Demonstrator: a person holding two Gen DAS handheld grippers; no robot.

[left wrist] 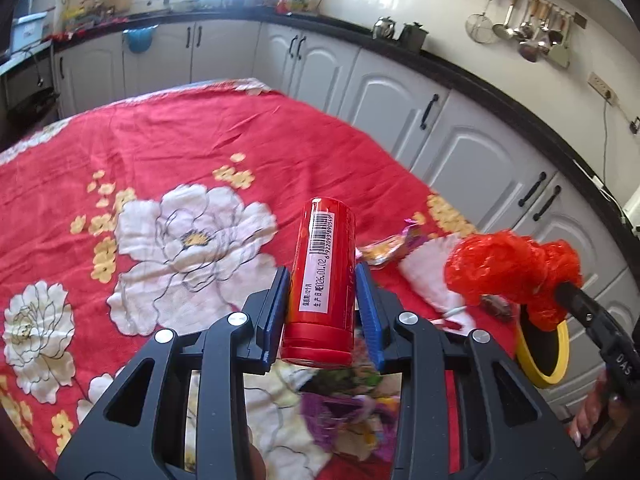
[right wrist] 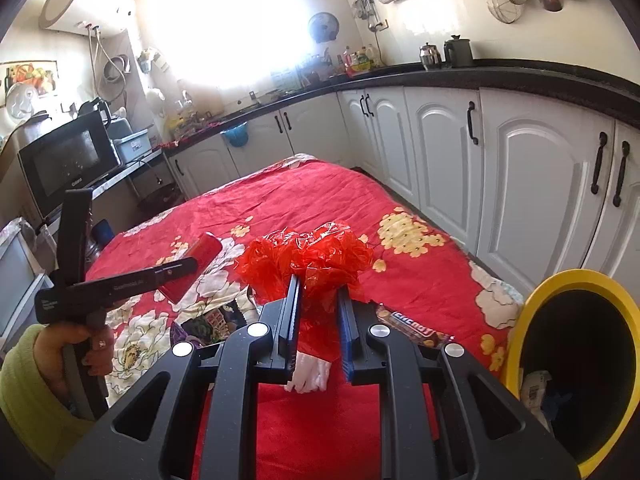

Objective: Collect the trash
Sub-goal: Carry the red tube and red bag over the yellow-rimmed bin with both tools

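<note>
Red floral tablecloth (left wrist: 240, 140), left gripper (left wrist: 322, 280) jaws clamped on red can (left wrist: 322, 276), right gripper (right wrist: 318, 304) jaws pinching crumpled red plastic (right wrist: 308, 256)

One red can (left wrist: 320, 280) sits between the left fingers (left wrist: 276, 312). One crumpled red plastic bag (right wrist: 308, 258) sits between the right fingers (right wrist: 294, 316). Beyond them lie one candy bar wrapper (right wrist: 416, 330), one yellow-rimmed bin (right wrist: 568, 360), and perhaps one white glove (right wrist: 310, 376).

left wrist cam: sits right behind its fingers, tilted down over the red floral cloth (left wrist: 168, 140), cabinets (left wrist: 420, 92) beyond.
right wrist cam: same deal, facing the window.
shared: cloth, cabinets, yellow bin (right wrist: 568, 288).
</note>
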